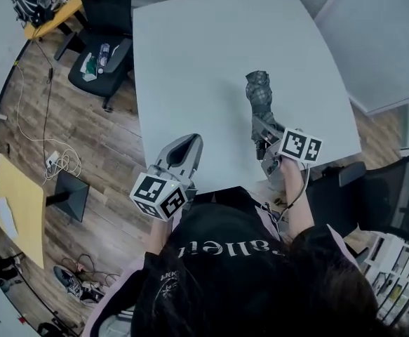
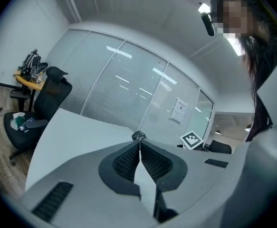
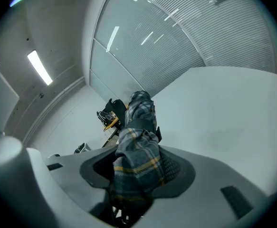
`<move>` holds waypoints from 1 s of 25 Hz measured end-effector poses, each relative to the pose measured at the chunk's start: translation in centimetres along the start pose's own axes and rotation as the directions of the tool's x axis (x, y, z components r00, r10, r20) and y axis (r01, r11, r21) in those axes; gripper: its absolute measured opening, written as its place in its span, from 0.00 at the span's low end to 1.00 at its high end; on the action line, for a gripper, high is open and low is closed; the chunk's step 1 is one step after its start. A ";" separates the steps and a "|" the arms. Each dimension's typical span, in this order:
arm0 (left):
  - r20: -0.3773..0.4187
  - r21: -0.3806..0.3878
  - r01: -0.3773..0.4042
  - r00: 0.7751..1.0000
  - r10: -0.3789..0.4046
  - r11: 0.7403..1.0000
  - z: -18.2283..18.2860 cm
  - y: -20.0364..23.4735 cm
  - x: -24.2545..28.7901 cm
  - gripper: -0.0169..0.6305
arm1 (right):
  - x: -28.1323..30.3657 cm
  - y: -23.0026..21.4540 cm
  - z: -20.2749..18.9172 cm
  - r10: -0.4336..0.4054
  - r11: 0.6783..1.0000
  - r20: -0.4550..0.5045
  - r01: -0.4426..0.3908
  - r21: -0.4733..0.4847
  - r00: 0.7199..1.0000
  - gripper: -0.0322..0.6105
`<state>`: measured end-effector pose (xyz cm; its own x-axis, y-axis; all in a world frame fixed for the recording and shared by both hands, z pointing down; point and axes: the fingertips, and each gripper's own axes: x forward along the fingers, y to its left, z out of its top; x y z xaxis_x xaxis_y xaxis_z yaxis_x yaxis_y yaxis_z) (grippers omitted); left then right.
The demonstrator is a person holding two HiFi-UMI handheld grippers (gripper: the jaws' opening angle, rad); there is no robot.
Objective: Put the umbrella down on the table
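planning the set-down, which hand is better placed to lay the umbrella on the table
Right: the right tongs clamp the folded grey plaid umbrella over the white table; the left tongs are shut, empty.

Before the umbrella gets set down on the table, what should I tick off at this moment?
1. Grip: right gripper shut on the plaid umbrella: ok.
2. Bundle: umbrella folded, strap round it: ok.
3. Landing spot: white table bare ahead of the umbrella: ok.
4. Other hand: left gripper shut, empty, apart from the umbrella: ok.
5. Contact: umbrella touching the table yet: cannot tell.
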<state>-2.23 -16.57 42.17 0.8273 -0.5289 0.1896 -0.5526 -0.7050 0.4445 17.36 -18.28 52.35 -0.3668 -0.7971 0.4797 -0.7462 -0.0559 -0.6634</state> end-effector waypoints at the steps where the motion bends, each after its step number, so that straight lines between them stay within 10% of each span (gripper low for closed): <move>1: 0.009 -0.001 -0.017 1.000 0.017 1.000 0.2 0.0 -0.1 0.07 | 0.5 -0.3 0.1 0.002 1.000 -0.019 -0.002 -0.012 1.000 0.37; 25: 0.104 -0.045 -0.312 0.943 0.315 0.949 0.3 0.9 -5.3 0.07 | 15.7 -6.4 -4.1 -0.133 0.936 -0.424 -0.026 -0.350 0.896 0.37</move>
<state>-7.14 -14.60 41.31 0.5961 -0.7700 0.2278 -0.7777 -0.4832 0.4021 14.05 -28.02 66.47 -0.4648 -0.4516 0.7616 -0.8834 0.1793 -0.4329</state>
